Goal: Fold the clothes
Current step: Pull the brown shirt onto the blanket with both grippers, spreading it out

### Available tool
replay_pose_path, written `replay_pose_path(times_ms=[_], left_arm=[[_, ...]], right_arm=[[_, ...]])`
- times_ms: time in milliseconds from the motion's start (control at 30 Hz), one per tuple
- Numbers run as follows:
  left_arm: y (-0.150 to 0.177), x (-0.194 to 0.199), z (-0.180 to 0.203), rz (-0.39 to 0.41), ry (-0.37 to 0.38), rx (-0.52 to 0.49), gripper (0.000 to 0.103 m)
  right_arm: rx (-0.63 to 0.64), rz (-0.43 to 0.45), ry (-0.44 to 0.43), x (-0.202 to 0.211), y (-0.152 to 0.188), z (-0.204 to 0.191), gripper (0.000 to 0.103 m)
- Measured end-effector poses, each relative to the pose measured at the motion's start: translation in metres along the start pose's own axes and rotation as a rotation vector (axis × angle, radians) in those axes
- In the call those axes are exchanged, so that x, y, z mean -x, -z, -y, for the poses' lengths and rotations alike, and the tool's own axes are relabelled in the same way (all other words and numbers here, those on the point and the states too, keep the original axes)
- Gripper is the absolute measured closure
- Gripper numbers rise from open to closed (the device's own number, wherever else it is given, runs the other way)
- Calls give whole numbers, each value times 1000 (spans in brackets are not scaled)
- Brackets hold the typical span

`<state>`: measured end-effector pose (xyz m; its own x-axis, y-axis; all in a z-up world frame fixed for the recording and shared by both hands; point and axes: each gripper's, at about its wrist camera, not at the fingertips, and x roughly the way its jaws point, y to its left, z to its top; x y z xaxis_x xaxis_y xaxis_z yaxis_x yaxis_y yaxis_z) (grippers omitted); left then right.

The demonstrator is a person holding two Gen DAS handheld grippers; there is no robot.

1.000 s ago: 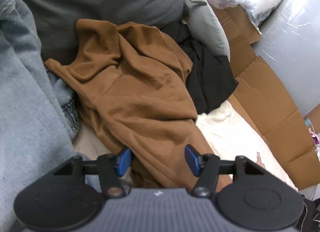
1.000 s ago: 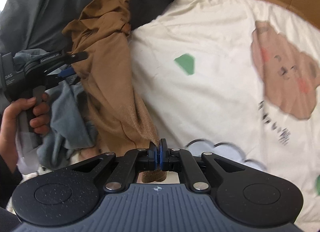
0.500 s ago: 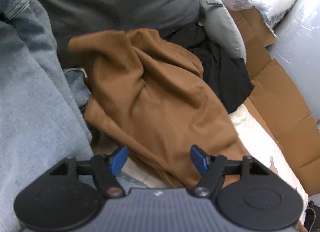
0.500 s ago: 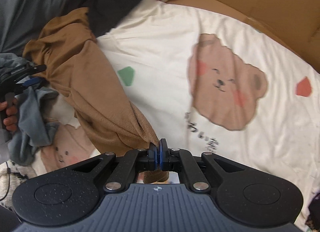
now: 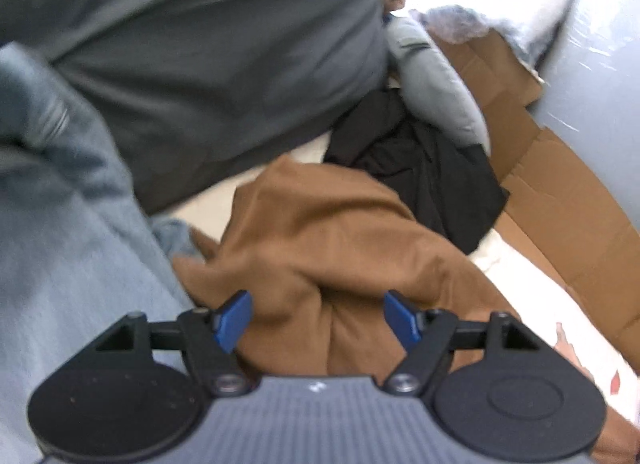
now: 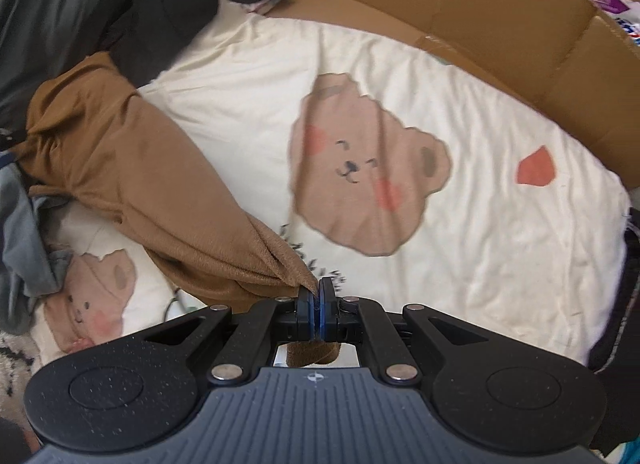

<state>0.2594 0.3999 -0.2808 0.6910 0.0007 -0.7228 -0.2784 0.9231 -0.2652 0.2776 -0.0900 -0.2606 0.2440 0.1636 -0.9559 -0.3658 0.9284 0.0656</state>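
A crumpled brown garment (image 5: 340, 232) lies just ahead of my left gripper (image 5: 318, 312). Its jaws stand wide open and its blue pads (image 5: 234, 318) flank a fold of the cloth without pressing on it. In the right wrist view the same brown garment (image 6: 140, 168) stretches as a long band across a cream bear-print sheet (image 6: 460, 96). My right gripper (image 6: 318, 296) is shut on its pointed corner, and a bit of the cloth shows behind the pads.
A black garment (image 5: 420, 168) and a grey pillow (image 5: 436, 80) lie behind the brown one. Blue denim (image 5: 60, 244) fills the left, with a dark grey cushion (image 5: 200, 44) above it. Flattened cardboard (image 6: 480, 4) borders the sheet at the far right.
My right gripper has pulled the brown garment's corner to the right over the sheet, drawing the cloth out long. The left gripper's jaws have widened, and the heap has slid nearer to them.
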Motion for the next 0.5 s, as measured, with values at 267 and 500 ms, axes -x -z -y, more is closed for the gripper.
replay_pose_path(times_ms=[267,500], left_arm=[[-10,-10,-18,1,-26,33,22],[6,-48,-7,-108,29,3,26]], right_arm=[[-13,20,71,9,-5,16,103],[-44,28,140,17,-9,39,103]])
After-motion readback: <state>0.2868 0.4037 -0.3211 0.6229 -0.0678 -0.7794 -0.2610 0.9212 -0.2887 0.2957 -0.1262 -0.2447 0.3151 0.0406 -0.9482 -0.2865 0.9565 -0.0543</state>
